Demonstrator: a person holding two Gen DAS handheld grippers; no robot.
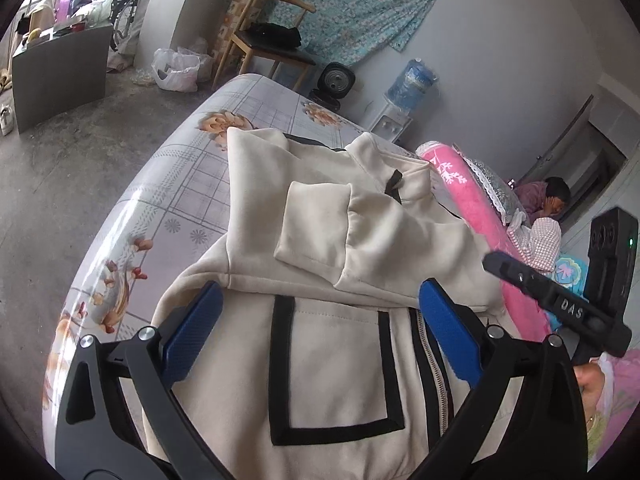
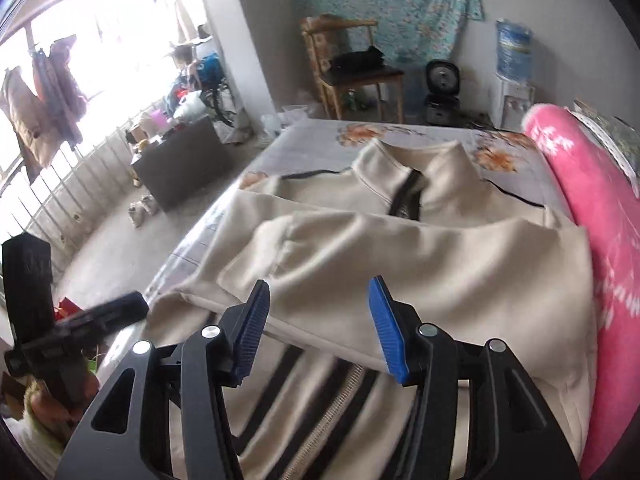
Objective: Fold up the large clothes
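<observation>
A cream zip-up jacket [image 1: 320, 360] with black trim lies front-up on a bed. One sleeve [image 1: 320, 236] is folded across its chest. In the right wrist view the same jacket [image 2: 420, 272] shows both sleeves laid across the body, collar at the far end. My left gripper [image 1: 320, 300] hovers over the black-outlined pocket, jaws wide open, nothing between them. My right gripper [image 2: 318, 300] stands open above the lower edge of the folded sleeve, with only cloth below it. The right gripper's body also shows at the right in the left wrist view [image 1: 560, 304].
The bed has a floral grey sheet [image 1: 180, 184] and a rolled pink blanket [image 2: 592, 208] along its right side. A wooden chair [image 2: 352, 68], a fan [image 2: 442, 84] and a water dispenser [image 2: 514, 80] stand by the far wall. A person [image 1: 548, 200] sits on the floor at the right.
</observation>
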